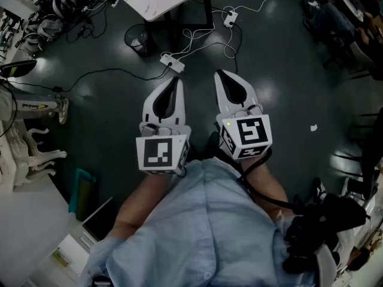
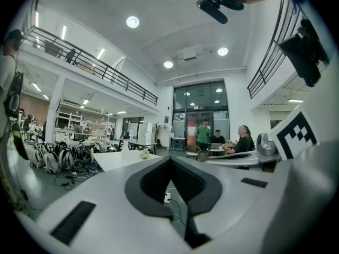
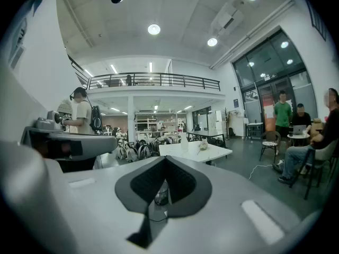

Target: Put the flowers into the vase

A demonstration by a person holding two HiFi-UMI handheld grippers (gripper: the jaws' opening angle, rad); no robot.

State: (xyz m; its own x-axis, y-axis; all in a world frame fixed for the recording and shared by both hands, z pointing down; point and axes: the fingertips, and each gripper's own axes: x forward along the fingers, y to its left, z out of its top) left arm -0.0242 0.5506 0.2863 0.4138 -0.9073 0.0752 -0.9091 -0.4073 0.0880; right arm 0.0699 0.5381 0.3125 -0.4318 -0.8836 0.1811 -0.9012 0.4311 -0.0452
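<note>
Grey-white plastic, left gripper (image 1: 174, 80): jaws closed tip to tip, nothing between them, held out in front of the person's light blue shirt (image 1: 203, 232) above the dark floor (image 1: 102, 106). A power strip (image 1: 172, 63) and loose cables lie on the floor just ahead of its tip.

Centre: a white table (image 3: 197, 151) stands well ahead of both grippers, with a wire bin (image 1: 139, 39) beneath its near edge. A pale vase (image 3: 184, 142) stands upright on the tabletop. The flowers (image 3: 203, 145) lie on the table just right of the vase and outside it; they are too small to make out in detail.

Right gripper (image 1: 220, 73): jaws fully closed, empty, tipped slightly downward, beside the left one and apart from it.

Far right: people (image 3: 302, 136) sit at a small table, well clear of the work.
</note>
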